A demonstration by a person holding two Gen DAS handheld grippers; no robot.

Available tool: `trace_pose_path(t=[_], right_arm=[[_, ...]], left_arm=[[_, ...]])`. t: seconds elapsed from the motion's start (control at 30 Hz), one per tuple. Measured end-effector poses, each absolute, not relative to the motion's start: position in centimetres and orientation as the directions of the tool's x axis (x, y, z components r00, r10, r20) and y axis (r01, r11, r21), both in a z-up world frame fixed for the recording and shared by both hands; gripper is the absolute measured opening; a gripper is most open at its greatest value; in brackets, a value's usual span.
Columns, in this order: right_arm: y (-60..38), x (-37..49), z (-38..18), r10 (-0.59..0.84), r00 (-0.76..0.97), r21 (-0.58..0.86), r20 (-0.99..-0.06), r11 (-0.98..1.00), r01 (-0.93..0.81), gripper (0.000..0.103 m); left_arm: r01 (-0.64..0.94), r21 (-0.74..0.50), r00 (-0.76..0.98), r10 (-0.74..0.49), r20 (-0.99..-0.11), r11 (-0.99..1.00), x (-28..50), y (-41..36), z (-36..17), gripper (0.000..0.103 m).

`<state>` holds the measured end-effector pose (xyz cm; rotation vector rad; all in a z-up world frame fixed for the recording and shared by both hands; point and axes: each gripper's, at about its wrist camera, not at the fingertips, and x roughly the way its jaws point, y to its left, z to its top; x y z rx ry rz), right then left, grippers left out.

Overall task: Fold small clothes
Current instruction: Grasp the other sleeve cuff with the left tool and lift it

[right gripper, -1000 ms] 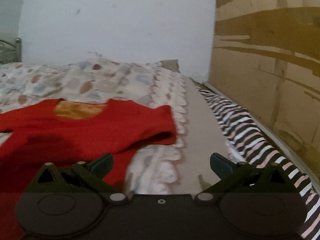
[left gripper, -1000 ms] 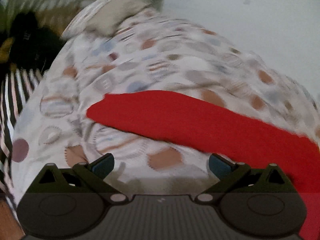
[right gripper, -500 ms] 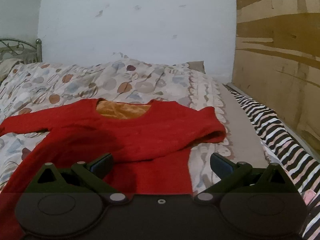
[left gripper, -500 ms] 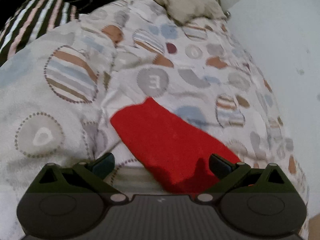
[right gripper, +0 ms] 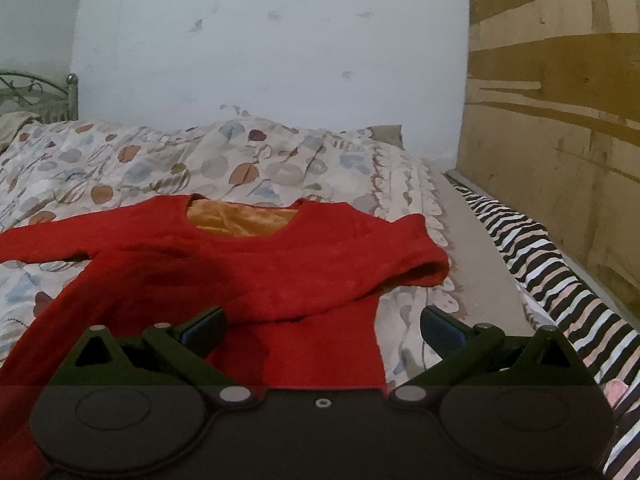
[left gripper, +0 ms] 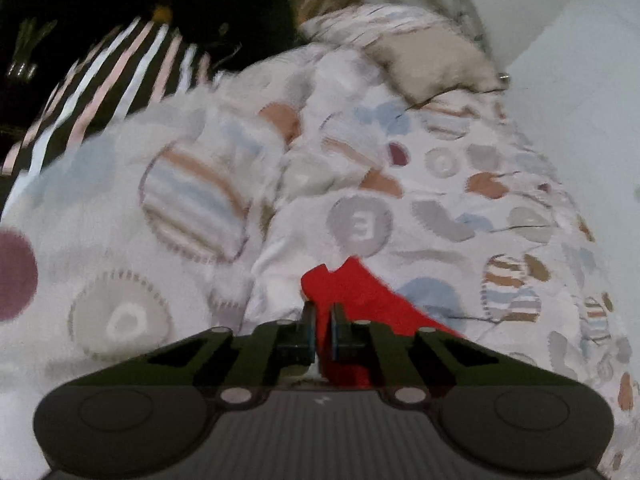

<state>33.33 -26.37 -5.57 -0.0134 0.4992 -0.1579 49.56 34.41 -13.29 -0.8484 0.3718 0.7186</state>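
Left hand-held gripper pinching red shirt sleeve end on bed quilt; right hand-held gripper spread, hovering over shirt.

A red long-sleeved top with an orange lining showing at its neck lies spread flat on the patterned bedspread, its right sleeve folded in across the body, while the right gripper hangs over its near hem, fingers wide apart, a striped blanket lying far right.
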Motion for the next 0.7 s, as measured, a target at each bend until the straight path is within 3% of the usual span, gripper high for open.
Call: trace_pose_path(t=[0.17, 0.33, 0.5, 0.7], right_arm=[[-26.7, 33.0, -5.4, -0.175, 0.873, -0.047, -0.456, 0.984, 0.173, 0.102], [-26.8, 32.3, -5.2, -0.182, 0.88, -0.046, -0.439, 0.983, 0.18, 0.102], [-27.2, 31.6, -5.0, -0.184, 0.888, -0.024, -0.421, 0.981, 0.192, 0.102], [-28.2, 31.0, -5.1, -0.194, 0.89, 0.011, -0.412, 0.976, 0.218, 0.102]], left_arm=[[-0.626, -0.472, 0.78, 0.476, -0.407, 0.621, 49.1, 32.1, -10.1, 0.005], [-0.482, -0.424, 0.876, 0.428, -0.221, 0.767, 48.8, 28.6, -5.1, 0.004], [-0.281, -0.323, 0.957, 0.291, -0.02, 0.903, 49.0, 22.6, 0.7, 0.004], [-0.007, -0.234, 0.99, 0.04, 0.136, 0.972, 48.4, 13.9, 5.5, 0.004]])
